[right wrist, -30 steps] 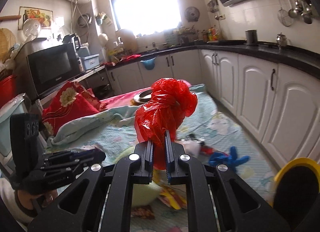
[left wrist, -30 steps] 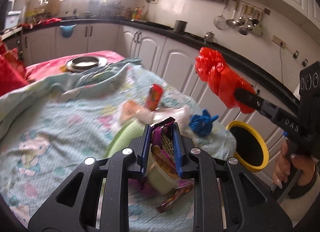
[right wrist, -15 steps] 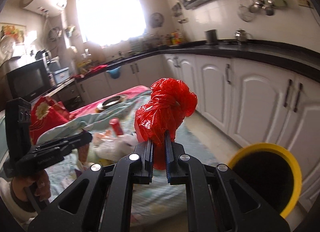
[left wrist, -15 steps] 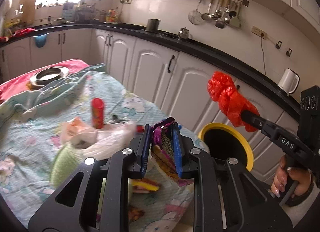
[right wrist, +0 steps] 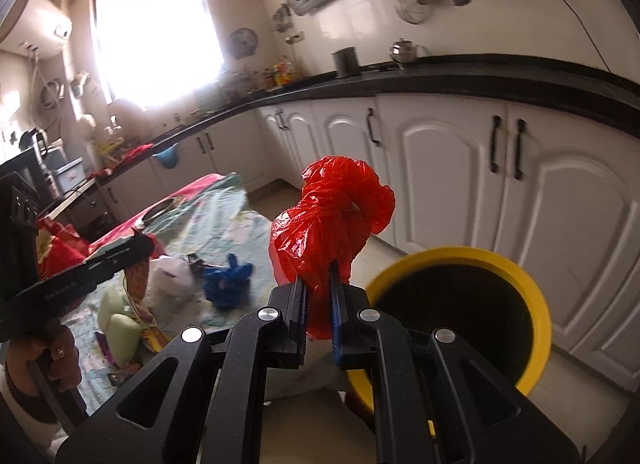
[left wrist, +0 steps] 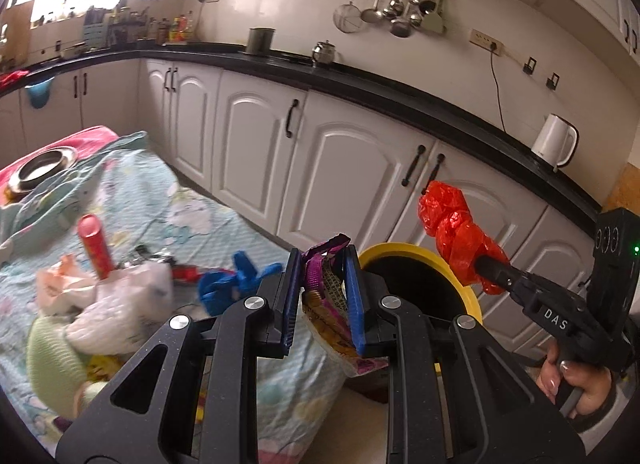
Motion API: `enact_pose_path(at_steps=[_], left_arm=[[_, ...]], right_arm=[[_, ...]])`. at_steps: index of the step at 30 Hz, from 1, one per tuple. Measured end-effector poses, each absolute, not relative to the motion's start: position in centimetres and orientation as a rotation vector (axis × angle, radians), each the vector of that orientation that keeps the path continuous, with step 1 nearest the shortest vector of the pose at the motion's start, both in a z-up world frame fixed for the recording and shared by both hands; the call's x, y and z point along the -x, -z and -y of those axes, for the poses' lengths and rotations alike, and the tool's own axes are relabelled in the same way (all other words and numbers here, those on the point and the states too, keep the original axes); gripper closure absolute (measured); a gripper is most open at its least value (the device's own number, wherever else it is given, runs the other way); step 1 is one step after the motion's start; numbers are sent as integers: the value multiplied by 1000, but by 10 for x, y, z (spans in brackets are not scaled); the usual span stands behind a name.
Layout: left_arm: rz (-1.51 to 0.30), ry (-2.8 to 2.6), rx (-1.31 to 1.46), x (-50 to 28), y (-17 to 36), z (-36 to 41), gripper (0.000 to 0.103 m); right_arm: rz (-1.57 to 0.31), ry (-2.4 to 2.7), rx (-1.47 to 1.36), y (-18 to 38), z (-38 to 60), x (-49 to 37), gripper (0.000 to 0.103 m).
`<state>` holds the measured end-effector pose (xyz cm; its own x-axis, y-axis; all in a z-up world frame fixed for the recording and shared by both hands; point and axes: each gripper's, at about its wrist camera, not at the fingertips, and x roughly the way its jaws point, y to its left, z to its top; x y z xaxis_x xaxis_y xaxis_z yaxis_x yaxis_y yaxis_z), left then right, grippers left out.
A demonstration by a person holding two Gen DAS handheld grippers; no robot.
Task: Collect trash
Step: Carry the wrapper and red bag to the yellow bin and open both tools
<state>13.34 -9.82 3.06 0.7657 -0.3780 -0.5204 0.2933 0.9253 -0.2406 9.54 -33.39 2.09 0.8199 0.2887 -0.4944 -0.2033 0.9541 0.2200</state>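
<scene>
My left claw (left wrist: 323, 260) is clamped on a crumpled purple and yellow snack wrapper (left wrist: 329, 304), whose top pokes out above the blue pads and whose lower end hangs below them. My right claw (right wrist: 319, 296) is clamped on a knotted, crinkled red plastic bag (right wrist: 334, 219), which stands up from between the pads. In the left wrist view the round black bin with the yellow rim (left wrist: 472, 296) sits at about 3 o'clock from the wrapper, just behind it, with the red bag held above its far rim at about 2 o'clock. In the right wrist view the bin lies at 4 o'clock from the red bag, on the floor in front of the white cupboard doors (right wrist: 452, 183). More rubbish lies on the desk under its pale blue patterned cloth (left wrist: 208, 219) (a busy heap): a scrunched blue plastic bag (left wrist: 236, 280) at 9 o'clock from the wrapper, a red cylindrical tube (left wrist: 95, 246) standing farther that way, and a white crumpled plastic bag (left wrist: 128, 304) just below the tube.
</scene>
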Motion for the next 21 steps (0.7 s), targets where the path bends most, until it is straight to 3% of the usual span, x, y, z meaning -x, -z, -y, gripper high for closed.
enact_pose_path(at_steps=[21], left_arm=[[-723, 445, 79, -190, 14, 197, 88]], right_arm=[[-718, -86, -248, 40, 400, -103, 94]])
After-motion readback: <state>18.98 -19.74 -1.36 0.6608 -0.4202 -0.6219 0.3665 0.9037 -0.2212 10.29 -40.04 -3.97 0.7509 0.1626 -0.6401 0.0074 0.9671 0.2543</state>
